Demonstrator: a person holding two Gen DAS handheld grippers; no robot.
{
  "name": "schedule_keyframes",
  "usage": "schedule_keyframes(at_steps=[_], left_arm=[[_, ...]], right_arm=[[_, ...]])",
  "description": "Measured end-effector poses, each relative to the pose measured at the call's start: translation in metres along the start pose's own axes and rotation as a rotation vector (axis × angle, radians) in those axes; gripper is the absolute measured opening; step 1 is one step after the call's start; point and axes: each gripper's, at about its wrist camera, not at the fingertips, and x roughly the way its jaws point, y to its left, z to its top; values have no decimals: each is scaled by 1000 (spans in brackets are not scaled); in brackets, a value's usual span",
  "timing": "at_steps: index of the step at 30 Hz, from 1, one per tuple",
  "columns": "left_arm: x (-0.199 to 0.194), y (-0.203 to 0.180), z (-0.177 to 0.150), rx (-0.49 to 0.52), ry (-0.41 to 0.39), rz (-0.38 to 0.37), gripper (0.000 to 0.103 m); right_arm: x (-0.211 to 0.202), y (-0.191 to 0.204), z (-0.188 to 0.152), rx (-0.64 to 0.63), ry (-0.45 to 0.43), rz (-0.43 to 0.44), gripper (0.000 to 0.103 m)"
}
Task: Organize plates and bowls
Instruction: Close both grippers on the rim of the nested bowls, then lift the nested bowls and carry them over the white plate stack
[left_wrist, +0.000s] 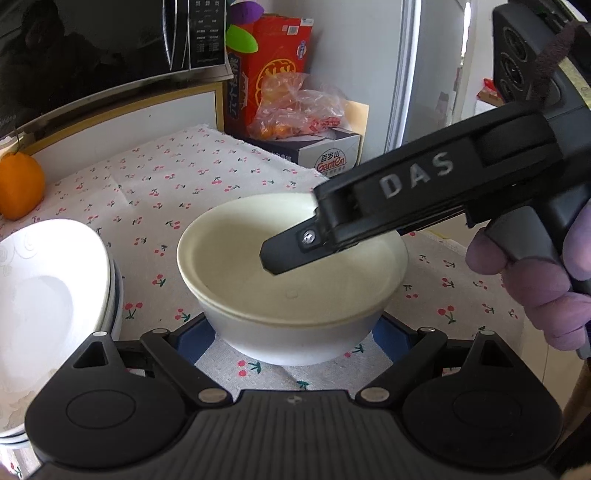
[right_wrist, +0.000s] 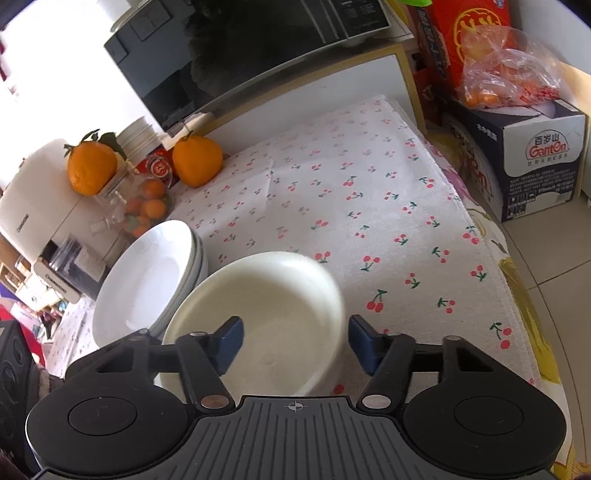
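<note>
1. On the cherry-print tablecloth (right_wrist: 332, 192), beneath a black microwave (right_wrist: 240, 55), a stack of white plates (right_wrist: 147, 273) sits just beside the cream bowls.
2. 2 cream bowls (left_wrist: 291, 280), nested, stand at the cloth's near edge between both tools.
3. Left gripper (left_wrist: 293, 336) is released, its blue pads flanking the lower bowl's base; contact is hidden.
4. Right gripper (right_wrist: 293, 347) straddles the rim, 1 finger (right_wrist: 229, 343) inside, 1 outside, pads not yet pressing.
5. Risk: a pinch on 1 wall could tip the bowls or let the glazed rim slip free, knocking the plates.
</note>
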Motion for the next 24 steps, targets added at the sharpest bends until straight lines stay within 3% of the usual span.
schedule_keyframes(at_steps=[24], left_arm=[[-9, 6, 9, -13, -27, 21, 91]], right_arm=[[-8, 13, 9, -42, -63, 0, 55]])
